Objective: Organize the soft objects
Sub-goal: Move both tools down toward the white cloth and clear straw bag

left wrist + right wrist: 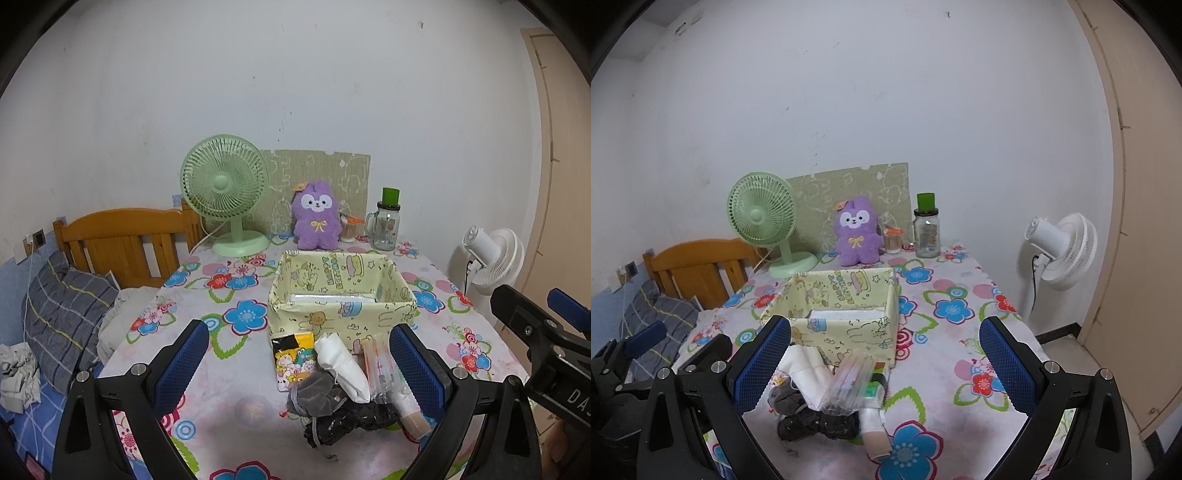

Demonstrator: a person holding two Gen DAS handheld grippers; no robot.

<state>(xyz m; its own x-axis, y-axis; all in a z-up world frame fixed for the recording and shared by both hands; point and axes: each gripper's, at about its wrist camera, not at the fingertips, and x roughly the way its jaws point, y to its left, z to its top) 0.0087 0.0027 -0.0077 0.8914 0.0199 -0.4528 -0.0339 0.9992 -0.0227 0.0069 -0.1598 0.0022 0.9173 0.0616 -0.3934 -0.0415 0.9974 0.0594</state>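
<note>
Both the left gripper (299, 369) and the right gripper (884, 363) gape released, low in frame, above the soft pile (332, 398) before the fabric box (340, 295).

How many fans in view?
2: a green fan on the table's far left beside the purple plush toy; a white fan standing on the floor right of the table.

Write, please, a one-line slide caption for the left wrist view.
Open left tongs hover over a pile of small soft items lying before the pale yellow cartoon-print fabric box on the flowered tablecloth.
</note>
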